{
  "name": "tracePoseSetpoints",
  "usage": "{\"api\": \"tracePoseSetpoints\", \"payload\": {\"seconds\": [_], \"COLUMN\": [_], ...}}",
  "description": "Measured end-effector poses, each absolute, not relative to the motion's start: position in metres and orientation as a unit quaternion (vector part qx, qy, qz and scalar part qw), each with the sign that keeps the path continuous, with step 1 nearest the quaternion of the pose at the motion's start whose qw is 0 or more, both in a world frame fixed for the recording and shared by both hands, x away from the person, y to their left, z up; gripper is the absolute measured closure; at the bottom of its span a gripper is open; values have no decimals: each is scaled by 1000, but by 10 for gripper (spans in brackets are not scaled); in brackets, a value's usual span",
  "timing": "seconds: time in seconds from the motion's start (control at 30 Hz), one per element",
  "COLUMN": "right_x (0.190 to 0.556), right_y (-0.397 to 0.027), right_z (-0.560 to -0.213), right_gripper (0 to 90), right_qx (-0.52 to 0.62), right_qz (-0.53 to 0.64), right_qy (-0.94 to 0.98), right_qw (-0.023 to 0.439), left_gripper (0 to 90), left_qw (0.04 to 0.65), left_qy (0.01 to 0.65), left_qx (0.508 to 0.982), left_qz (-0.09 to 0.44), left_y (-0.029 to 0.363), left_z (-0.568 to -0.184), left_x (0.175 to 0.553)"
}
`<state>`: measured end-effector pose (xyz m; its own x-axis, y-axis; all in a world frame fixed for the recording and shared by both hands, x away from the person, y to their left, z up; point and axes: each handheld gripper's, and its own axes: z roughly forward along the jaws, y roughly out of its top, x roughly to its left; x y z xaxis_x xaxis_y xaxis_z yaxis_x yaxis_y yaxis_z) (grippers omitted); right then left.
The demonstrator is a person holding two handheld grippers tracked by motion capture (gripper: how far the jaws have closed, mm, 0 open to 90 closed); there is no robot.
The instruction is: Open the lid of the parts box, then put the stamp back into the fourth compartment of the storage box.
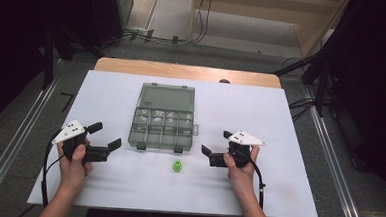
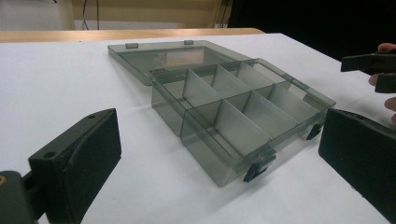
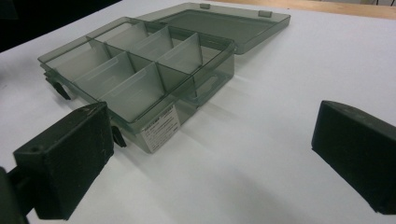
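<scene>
Both claws, left claw [image 1: 104, 136] and right claw [image 1: 215, 142], are gaping empty, flanking the open compartment box [image 1: 163, 117] and green piece [image 1: 177, 166]

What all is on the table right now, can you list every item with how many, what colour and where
Compartment box: one, smoky grey see-through plastic, table centre, lid folded open away from the person, compartments look empty.
Small green part: one, bright green, on the sheet just in front of the box, between the grippers.
White sheet: one, white, covering the wooden table.
Wooden table: one, light brown, far edge showing beyond the sheet.
Left gripper: one, black, left of the box, jaws open.
Right gripper: one, black, right of the box, jaws open.
</scene>
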<state>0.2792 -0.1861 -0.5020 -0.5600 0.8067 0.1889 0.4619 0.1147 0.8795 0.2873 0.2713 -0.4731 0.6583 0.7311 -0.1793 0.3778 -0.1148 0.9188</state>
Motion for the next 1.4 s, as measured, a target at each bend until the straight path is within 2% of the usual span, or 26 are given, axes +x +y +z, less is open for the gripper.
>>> {"api": "tracePoseSetpoints", "payload": {"seconds": [0.67, 1.1, 1.4], "right_x": [268, 261, 261], "right_y": [-184, -176, -158], "right_z": [-497, -483, -480], "right_gripper": [0, 0, 0], "right_qx": [424, 402, 388], "right_qz": [501, 501, 498], "right_qy": [736, 748, 761], "right_qw": [167, 169, 147], "left_gripper": [0, 0, 0], "left_qw": [553, 553, 550], "left_qy": [379, 383, 387], "left_qx": [721, 718, 716], "left_qz": [173, 180, 187], "left_y": [301, 319, 322], "left_z": [-472, -478, -484], "left_x": [248, 237, 236]}}
